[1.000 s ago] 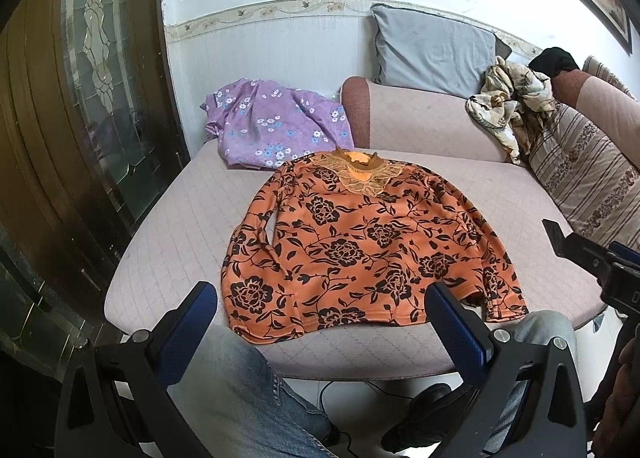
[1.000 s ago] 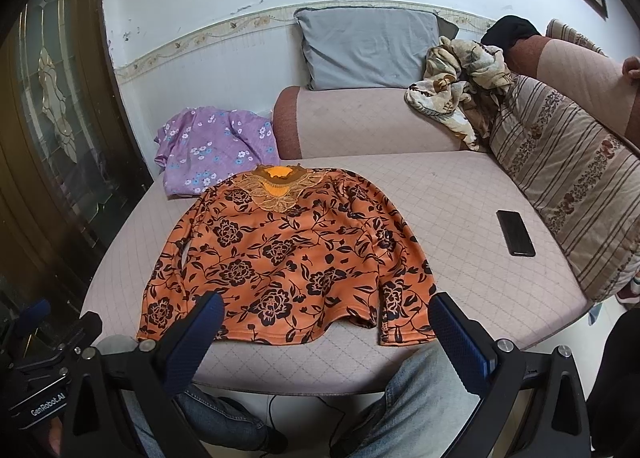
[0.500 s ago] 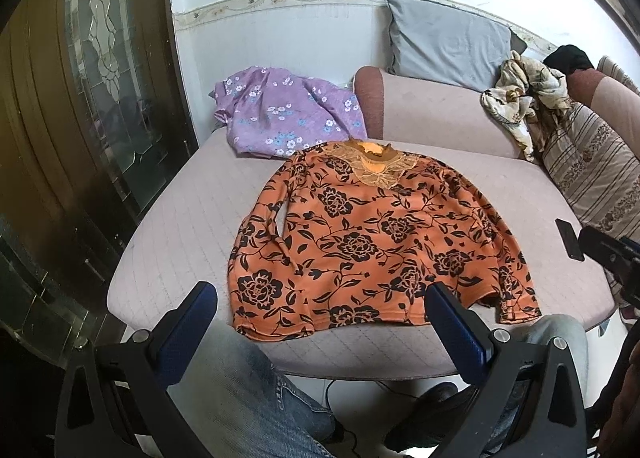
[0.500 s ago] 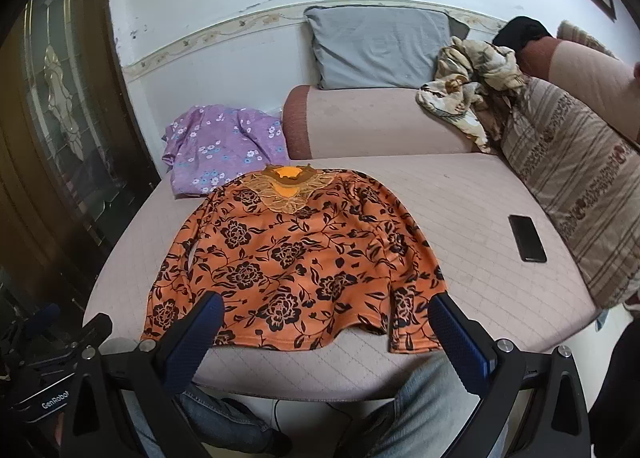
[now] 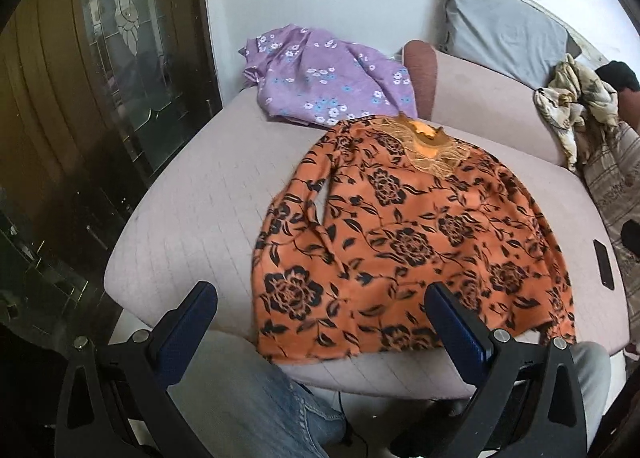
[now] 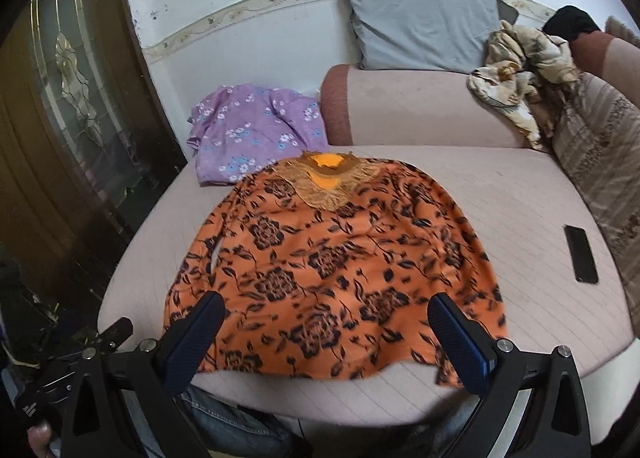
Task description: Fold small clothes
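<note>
An orange long-sleeved top with black flowers [image 5: 404,234] [image 6: 332,262] lies flat, face up, on the pale pink quilted sofa seat [image 5: 192,217] [image 6: 516,209], collar away from me, hem at the front edge. My left gripper [image 5: 320,322] is open and hovers over the hem near the top's left sleeve, with nothing between its blue pads. My right gripper [image 6: 326,332] is open too, above the middle of the hem and touching no cloth. In the right wrist view the left gripper [image 6: 76,362] shows at the lower left, held by a hand.
A purple flowered garment [image 5: 324,81] [image 6: 252,129] lies crumpled at the seat's back left. A black phone [image 6: 581,254] [image 5: 603,264] rests on the right. A grey pillow [image 6: 424,23], a beige patterned cloth [image 6: 516,69] and a striped cushion [image 6: 604,145] sit behind. A dark glazed door [image 5: 120,57] stands left. Jeans-clad knees [image 5: 248,398] are below.
Both grippers have moved forward and closer to the hem, so the top looks larger. The left one has swung towards the top's left side. Both stay open and the top has not moved.
</note>
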`<state>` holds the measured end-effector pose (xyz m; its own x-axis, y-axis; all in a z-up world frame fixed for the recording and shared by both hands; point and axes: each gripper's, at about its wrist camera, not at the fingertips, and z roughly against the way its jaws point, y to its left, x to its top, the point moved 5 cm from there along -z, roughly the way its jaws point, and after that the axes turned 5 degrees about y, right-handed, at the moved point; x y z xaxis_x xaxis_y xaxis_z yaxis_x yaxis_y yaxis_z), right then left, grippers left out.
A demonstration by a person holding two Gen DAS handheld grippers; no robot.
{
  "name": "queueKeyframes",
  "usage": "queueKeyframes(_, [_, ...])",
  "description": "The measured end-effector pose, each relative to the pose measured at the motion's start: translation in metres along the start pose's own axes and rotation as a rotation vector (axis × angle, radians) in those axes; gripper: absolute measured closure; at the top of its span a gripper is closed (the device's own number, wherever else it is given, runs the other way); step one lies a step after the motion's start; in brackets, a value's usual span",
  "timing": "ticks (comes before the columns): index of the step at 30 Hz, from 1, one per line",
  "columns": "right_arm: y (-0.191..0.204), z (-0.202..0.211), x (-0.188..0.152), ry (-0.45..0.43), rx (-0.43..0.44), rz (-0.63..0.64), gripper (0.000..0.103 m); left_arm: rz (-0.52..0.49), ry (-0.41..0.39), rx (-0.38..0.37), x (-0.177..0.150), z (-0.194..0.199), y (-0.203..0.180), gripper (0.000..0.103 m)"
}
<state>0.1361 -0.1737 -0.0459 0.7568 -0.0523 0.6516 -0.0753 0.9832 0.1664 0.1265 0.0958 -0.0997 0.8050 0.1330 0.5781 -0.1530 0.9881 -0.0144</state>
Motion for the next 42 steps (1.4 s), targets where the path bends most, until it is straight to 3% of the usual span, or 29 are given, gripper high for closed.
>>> queueKeyframes(8, [0.020,-0.043,0.019,0.052,0.172,0.030,0.006,0.049,0.111,-0.066,-0.004,-0.059,0.007,0.000])
queueKeyframes(15, [0.055,-0.080,0.028,0.093,0.207,0.143,0.008,0.030,0.154,-0.069,-0.005,-0.098,-0.004,0.000])
queueKeyframes(19, [0.081,-0.111,0.037,0.153,0.287,0.183,0.019,0.045,0.209,-0.108,-0.003,-0.131,-0.008,0.015])
queueKeyframes(23, [0.113,-0.156,0.047,0.245,0.383,0.247,0.031,0.085,0.263,-0.127,-0.008,-0.166,0.000,0.037])
queueKeyframes(26, [0.136,-0.199,0.052,0.338,0.452,0.277,0.039,0.107,0.306,-0.152,-0.012,-0.184,0.003,0.044])
queueKeyframes(29, [0.158,-0.236,0.052,0.412,0.493,0.306,0.042,0.132,0.347,-0.183,-0.017,-0.194,0.004,0.056])
queueKeyframes(34, [0.193,-0.292,0.042,0.541,0.541,0.319,0.042,0.131,0.339,-0.191,-0.018,-0.195,0.003,0.060])
queueKeyframes(36, [0.206,-0.310,0.035,0.595,0.562,0.320,0.042,0.151,0.338,-0.202,-0.017,-0.195,0.007,0.068])
queueKeyframes(40, [0.218,-0.344,0.017,0.703,0.556,0.304,0.042,0.236,0.345,-0.242,-0.017,-0.193,0.025,0.097])
queueKeyframes(42, [0.220,-0.355,0.008,0.739,0.534,0.311,0.048,0.258,0.339,-0.255,-0.018,-0.186,0.032,0.100])
